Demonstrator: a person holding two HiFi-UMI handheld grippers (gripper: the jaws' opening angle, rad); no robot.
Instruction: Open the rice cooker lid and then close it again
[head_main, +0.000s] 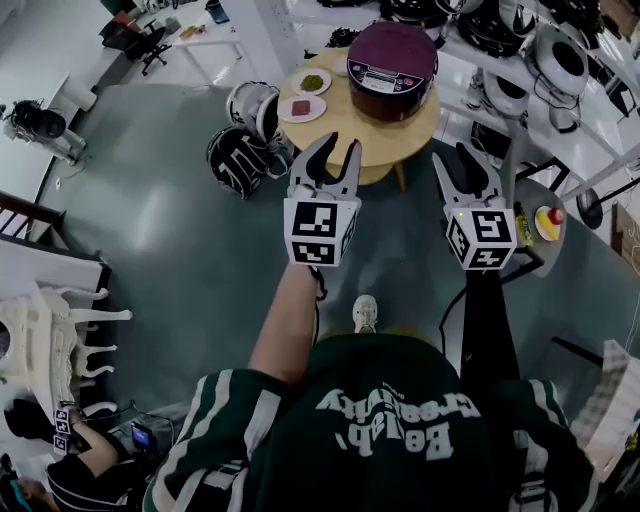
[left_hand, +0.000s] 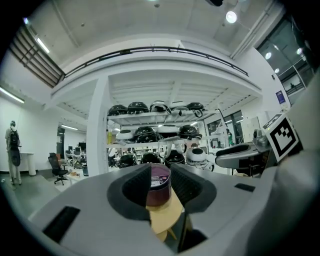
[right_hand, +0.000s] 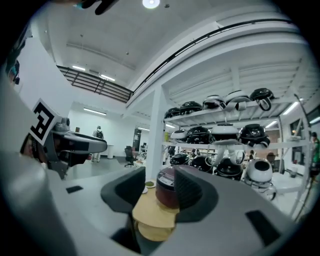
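— Where is the cooker from where you stand?

— Upper middle of the head view. The rice cooker (head_main: 392, 68) is a squat maroon drum with a glossy domed lid, shut, and a pale control panel on top. It sits on the right part of a round table (head_main: 415, 135) of light wood, well apart from both my tools.

— And the tongs?

— My left tongs (head_main: 338, 152) have their jaws apart, clamped on nothing. My right tongs (head_main: 452, 160) are the same. They point at the table side by side. In each gripper view the cooker shows far off through the slot between the ribbed black pads (left_hand: 135, 187).

— Any room to move?

— Smooth grey floor (head_main: 170, 230) lies open between me and the table's near rim. Left of the table, two rounded helmets (head_main: 238, 158), black and white, lie on the floor just beside its edge. On the tabletop's left part sit a small white plate (head_main: 312, 82) with something green and a second plate (head_main: 301, 108) with something red. White shelving (head_main: 530, 95) crowded with more helmets runs along the upper right. A small round stand (head_main: 545, 250) carrying a yellow-and-red button is just beside my right tongs.
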